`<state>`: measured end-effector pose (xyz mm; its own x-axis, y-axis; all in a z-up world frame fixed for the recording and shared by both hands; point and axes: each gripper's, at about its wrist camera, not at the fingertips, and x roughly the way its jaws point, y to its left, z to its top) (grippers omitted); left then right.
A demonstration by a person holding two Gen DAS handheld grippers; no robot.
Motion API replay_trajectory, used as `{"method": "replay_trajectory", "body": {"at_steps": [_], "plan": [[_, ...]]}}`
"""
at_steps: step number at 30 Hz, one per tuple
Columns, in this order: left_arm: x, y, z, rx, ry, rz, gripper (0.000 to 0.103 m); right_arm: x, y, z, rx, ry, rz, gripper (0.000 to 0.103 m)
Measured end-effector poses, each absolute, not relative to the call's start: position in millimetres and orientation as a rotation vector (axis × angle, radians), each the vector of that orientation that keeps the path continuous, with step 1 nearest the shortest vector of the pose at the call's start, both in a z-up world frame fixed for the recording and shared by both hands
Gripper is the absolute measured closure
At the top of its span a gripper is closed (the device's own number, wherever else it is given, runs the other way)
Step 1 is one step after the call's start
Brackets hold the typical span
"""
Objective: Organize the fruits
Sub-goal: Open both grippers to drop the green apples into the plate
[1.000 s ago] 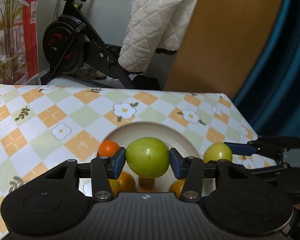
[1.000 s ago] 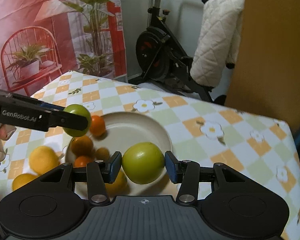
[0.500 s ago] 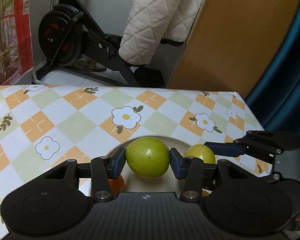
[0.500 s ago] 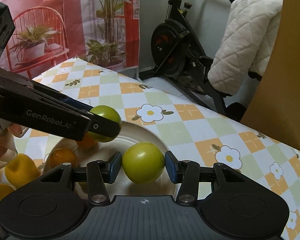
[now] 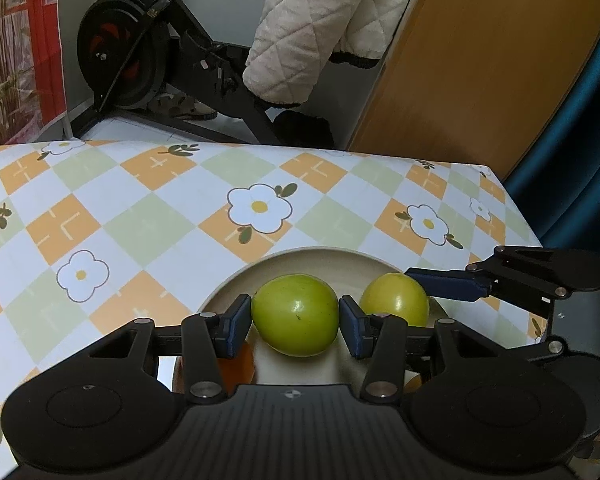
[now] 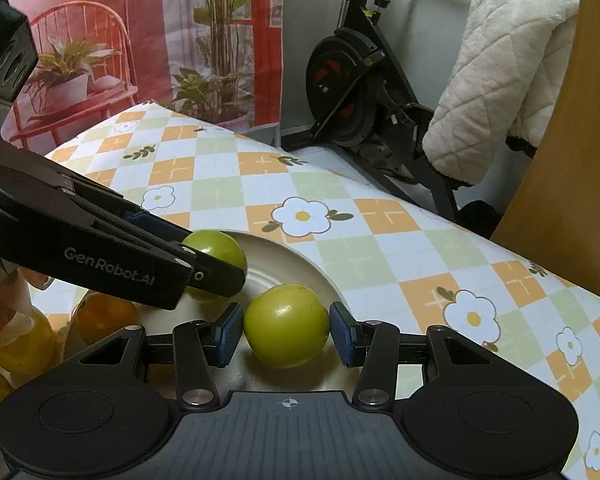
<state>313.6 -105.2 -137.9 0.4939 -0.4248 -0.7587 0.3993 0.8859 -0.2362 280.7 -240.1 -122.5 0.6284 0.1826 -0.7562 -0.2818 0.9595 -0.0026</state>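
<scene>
Left wrist view: we see the left gripper [image 5: 296, 316] with its blue pads clamped on a smooth, glossy green fruit [image 5: 295, 314], rounded and slightly flattened, one small dark speck on its skin. It hangs over a shallow, matte cream plate [image 5: 284, 258] with a plain curved rim. The right gripper [image 5: 436, 286] reaches in from the right side, holding a second green fruit [image 5: 394, 299], a touch yellower, over the same plate. We glimpse an orange fruit [image 5: 236, 366] under the left finger, mostly hidden.

Right wrist view: the right gripper [image 6: 287, 330] pinches its own fruit between ribbed blue pads, low over the plate's near side. The left gripper's black arm crosses from the left with its fruit above the plate's far half. Yellow-orange fruits [image 6: 104, 318] lie off to the left, partly covered. The tablecloth [image 6: 340, 240] is a slick checked sheet of orange, pale green and white squares with printed daisies. A quilted cream cover [image 6: 496, 80] hangs on a black exercise bike [image 6: 352, 92].

Against a second ago, we note both grippers lower and further over the plate; more of the plate and the small oranges are now hidden. Grips unchanged.
</scene>
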Motion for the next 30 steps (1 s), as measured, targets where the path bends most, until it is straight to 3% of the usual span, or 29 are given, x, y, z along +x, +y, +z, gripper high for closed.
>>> {"method": "replay_trajectory", "body": {"at_steps": [16, 24, 30], "plan": [[319, -105, -143, -0.065, 0.937, -0.491, 0.052, 285, -234, -129, -0.146, 0.866, 0.252, 0.059], [308, -98, -124, -0.094, 0.903, -0.498, 0.039, 276, -233, -114, -0.169, 0.848, 0.201, 0.043], [290, -91, -103, -0.088, 0.874, -0.503, 0.039, 258, -233, -92, -0.154, 0.820, 0.168, 0.035]]}}
